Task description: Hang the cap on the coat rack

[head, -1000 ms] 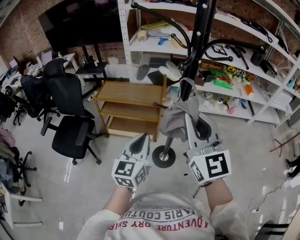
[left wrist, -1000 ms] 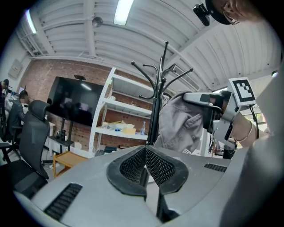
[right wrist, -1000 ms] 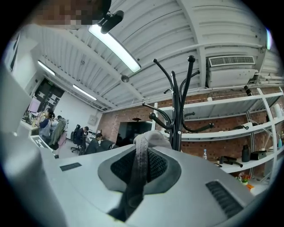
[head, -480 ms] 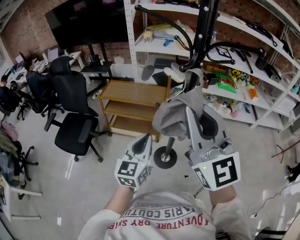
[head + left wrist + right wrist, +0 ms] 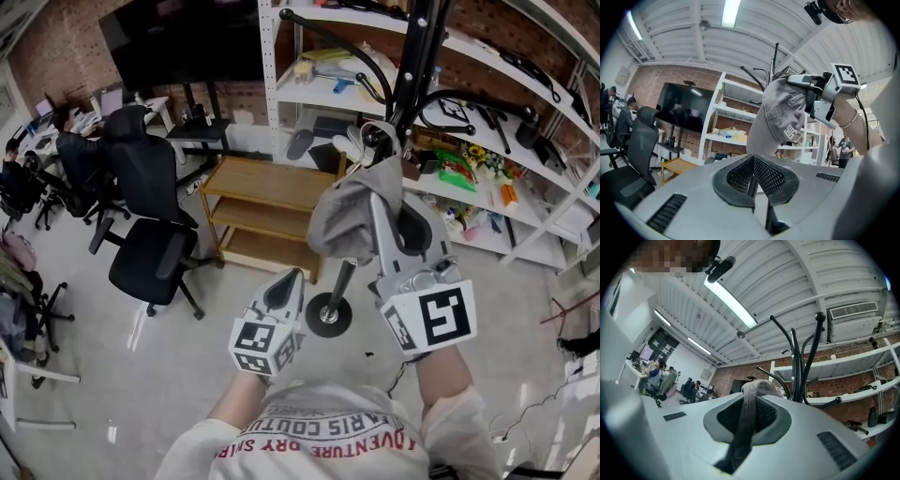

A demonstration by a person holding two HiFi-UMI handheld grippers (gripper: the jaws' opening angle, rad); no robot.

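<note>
Where the head view meets its lower edge, the person's white shirt (image 5: 328, 436) fills the frame, and the two grippers stand directly above it. The left gripper (image 5: 286, 281) sits lower centre, level, its jaws clenched together with nothing between them; the left gripper view confirms the meshed pads (image 5: 764, 174) meeting at the tip. The right gripper (image 5: 380, 214) is raised right of centre, tilted upward, its jaws grasping the grey cap (image 5: 342, 220) by a fabric band that runs down between the pads in the right gripper view. The cap hangs from that grip at frame centre, directly in front of the black coat rack (image 5: 412, 56), with its upper edge close to a hook end; contact there cannot be confirmed. The rack's round base (image 5: 328, 314) rests on the pale floor between the grippers. Beyond, a wooden shelf cart (image 5: 262, 211) stands centre left, a black office chair (image 5: 145, 253) further left, and white shelving (image 5: 469, 112) occupies the upper right.
</note>
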